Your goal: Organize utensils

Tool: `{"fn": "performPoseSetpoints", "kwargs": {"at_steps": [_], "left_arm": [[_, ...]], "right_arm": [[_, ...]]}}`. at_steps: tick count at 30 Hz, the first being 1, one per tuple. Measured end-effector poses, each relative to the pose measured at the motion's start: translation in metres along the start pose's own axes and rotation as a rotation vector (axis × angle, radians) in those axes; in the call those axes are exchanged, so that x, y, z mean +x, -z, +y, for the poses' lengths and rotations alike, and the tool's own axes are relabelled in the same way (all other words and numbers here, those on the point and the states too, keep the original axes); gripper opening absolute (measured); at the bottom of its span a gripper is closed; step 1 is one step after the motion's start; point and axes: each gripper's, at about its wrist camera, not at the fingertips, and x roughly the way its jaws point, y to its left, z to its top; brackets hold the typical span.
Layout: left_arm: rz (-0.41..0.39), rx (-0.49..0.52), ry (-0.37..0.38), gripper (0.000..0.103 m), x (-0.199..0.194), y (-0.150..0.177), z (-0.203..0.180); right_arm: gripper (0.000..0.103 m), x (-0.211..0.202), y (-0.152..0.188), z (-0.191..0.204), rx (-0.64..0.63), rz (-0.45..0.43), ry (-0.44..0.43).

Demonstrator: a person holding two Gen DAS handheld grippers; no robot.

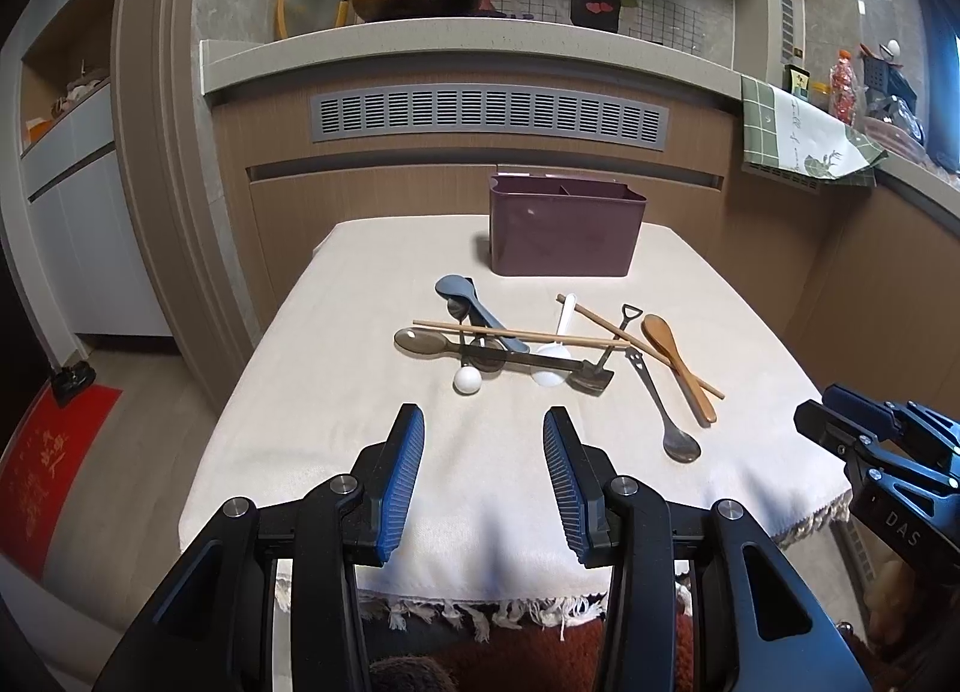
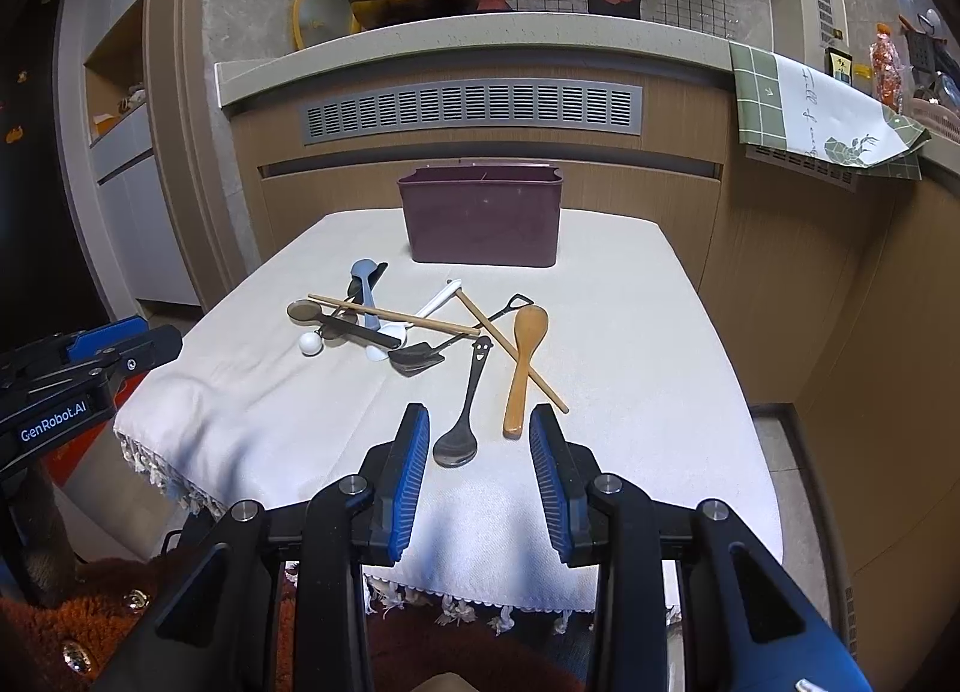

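Left wrist: left gripper spread, above tablecloth.

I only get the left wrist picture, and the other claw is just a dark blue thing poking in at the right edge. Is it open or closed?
Observer: Open. In the right wrist view the right claw has its blue pads spread wide, with nothing gripped.
Operator: What is it pointing at?
Observer: The bowl of the dark steel spoon shows between the two pads in that view, lying on the white tablecloth.
Operator: Anything odd about that spoon?
Observer: Yes, a smiley face is cut into the top of its handle, and it shows plainly from that side.
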Motion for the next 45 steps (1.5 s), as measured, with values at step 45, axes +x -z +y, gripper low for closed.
{"fn": "performPoseSetpoints", "kwargs": {"at_steps": [45], "left_arm": [[0.008,-0.004,0.005,0.043,-0.0016,-0.0030,-0.0008]], "right_arm": [[0.033,0.0000,-0.0021,-0.0029,0.010,0.009,0.004]]}}
